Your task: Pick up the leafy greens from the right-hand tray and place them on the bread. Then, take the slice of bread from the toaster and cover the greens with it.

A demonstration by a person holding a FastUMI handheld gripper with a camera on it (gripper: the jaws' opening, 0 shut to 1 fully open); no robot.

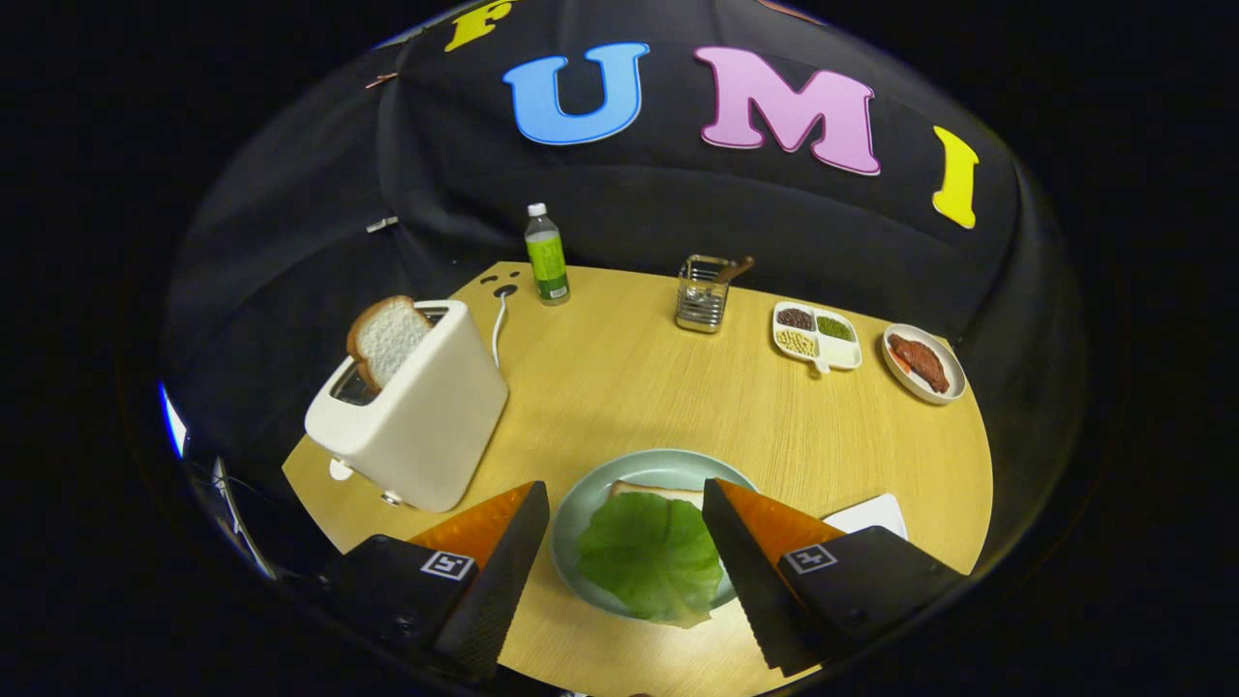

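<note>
A green leaf (651, 557) lies flat on a slice of bread (658, 493), both on a pale green plate (590, 503) on the wooden table. My gripper (626, 496) is open, with its fingers either side of the plate and the leaf lying free between them. Beyond the left finger stands a white toaster (416, 411) with a slice of bread (387, 339) sticking up out of its slot. A corner of a white tray (871, 513) shows just past the right finger.
Along the table's far side stand a green-labelled bottle (547, 255), a wire utensil holder (704, 293), a divided white dish of beans (816, 335) and a small plate with meat (924, 363). The toaster's cord (498, 324) runs back to a table hole.
</note>
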